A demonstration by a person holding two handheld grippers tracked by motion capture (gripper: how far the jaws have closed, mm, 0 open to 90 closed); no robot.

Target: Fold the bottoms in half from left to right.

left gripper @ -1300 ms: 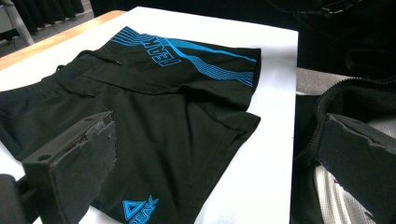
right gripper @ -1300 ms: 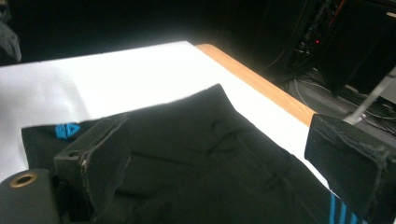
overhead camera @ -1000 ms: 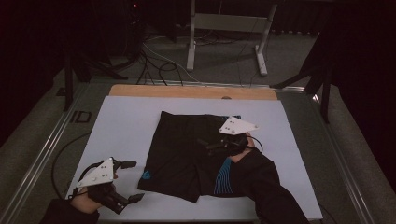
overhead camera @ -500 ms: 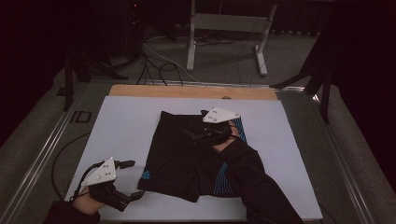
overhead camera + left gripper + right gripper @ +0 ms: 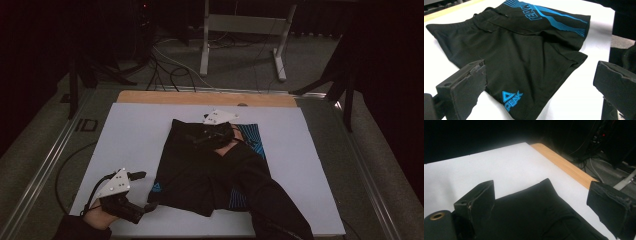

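A pair of black fabric shorts with blue striped panels and a blue logo (image 5: 200, 165) lies flat on the white sheet-covered surface (image 5: 135, 135), near its middle, with the waistband toward the far wooden edge strip (image 5: 200, 97). The left tongs (image 5: 142, 190) sit low over the near left part of the surface, just beside the near left hem corner of the shorts; in the left gripper view the jaws stand spread wide, with the logo corner (image 5: 510, 98) between them and nothing gripped. The right tongs (image 5: 197, 140) hover over the far part of the shorts near the waistband; in the right gripper view the jaws stand spread apart above the far corner of the black fabric (image 5: 544, 202), without contact that can be confirmed.
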